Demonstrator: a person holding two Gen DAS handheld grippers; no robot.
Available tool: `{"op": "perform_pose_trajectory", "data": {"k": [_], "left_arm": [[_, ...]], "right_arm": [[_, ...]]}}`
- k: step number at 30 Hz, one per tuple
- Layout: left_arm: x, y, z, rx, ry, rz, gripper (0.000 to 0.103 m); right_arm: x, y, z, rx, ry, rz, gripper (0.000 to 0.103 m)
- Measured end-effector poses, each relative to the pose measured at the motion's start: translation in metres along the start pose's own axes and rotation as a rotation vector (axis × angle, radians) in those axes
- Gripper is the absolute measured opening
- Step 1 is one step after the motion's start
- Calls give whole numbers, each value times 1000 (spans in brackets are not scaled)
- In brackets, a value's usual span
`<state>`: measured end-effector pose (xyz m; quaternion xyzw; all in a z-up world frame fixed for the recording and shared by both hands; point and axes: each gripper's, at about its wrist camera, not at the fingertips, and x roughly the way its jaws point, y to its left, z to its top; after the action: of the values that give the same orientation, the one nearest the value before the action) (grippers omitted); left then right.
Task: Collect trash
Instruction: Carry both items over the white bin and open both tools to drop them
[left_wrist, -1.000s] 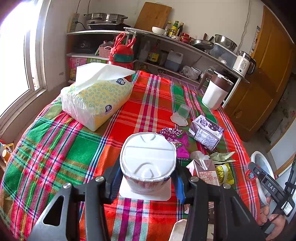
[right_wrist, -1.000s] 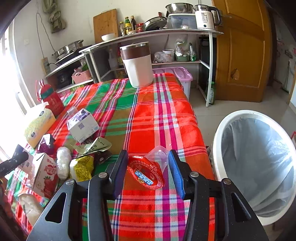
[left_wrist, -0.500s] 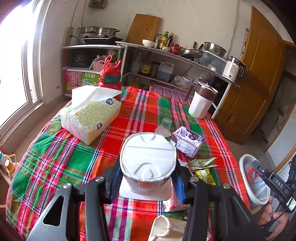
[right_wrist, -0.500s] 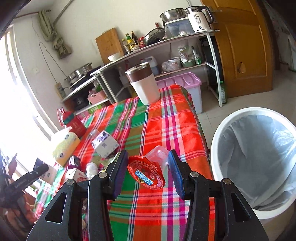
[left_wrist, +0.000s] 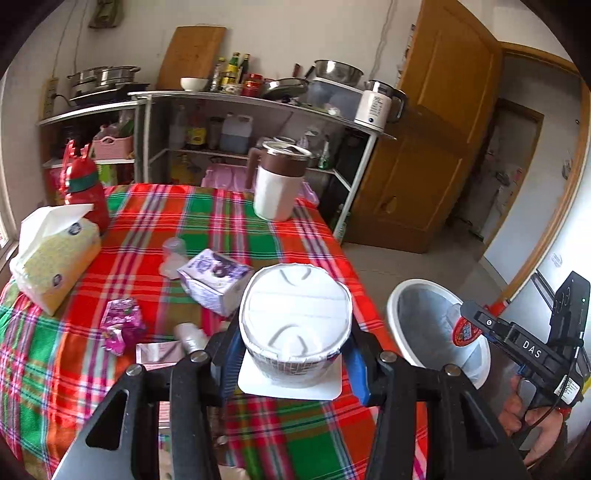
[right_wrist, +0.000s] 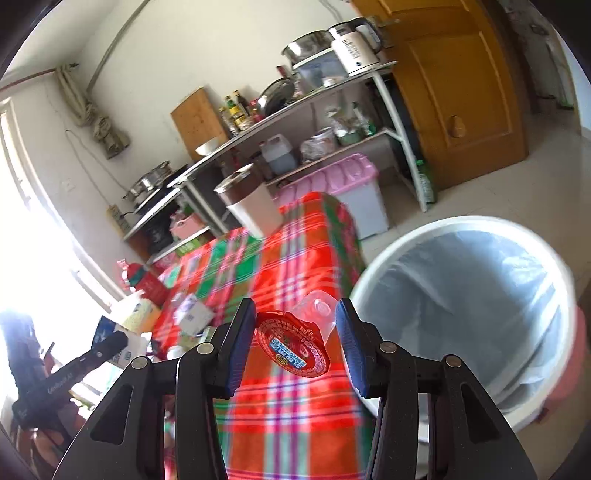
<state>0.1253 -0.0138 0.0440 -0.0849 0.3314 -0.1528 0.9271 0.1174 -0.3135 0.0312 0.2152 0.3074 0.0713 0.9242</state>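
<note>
My left gripper is shut on a white foil-lidded noodle bowl, held above the plaid tablecloth. My right gripper is shut on a clear plastic cup with a peeled red lid, lifted near the table's right edge beside the white trash bin lined with a grey bag. In the left wrist view the right gripper hangs over that bin with the red lid showing. More trash stays on the cloth: a purple milk carton, a pink wrapper, a small clear cup.
A tissue pack, a red bottle and a white-and-brown jug stand on the table. Metal kitchen shelves run behind it, with a pink-lidded box and a wooden door to the right. A hand holds the right tool.
Both grippers rose and swung right toward the bin, keeping their loads. The bin grew larger in the right wrist view, and the table slid left in both views.
</note>
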Motion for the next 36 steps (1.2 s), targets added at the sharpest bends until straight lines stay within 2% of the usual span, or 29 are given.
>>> {"op": "perform_pose_trajectory", "data": {"k": [6,13,16,25,30,36], "left_arm": [[33,-57,3,54,63,-119,50],[66,-118,-4,135,126,-198,50],[78,-138,-9,150,161,-223,50],[109,-168,-11,192,204,-220,50],[119,-176,-13,197,230,-222,51],[121,-173,-14,185,233,-217,62]], "right_arm": [[-11,-37,7,3,2,-90,46],[-13,-73,9,-38,23,-245,46],[-13,-83,9,-48,37,-274,46],[-2,-104,2,-105,63,-378,46],[1,-109,0,-121,77,-369,47],[1,-113,0,-85,83,-359,55]]}}
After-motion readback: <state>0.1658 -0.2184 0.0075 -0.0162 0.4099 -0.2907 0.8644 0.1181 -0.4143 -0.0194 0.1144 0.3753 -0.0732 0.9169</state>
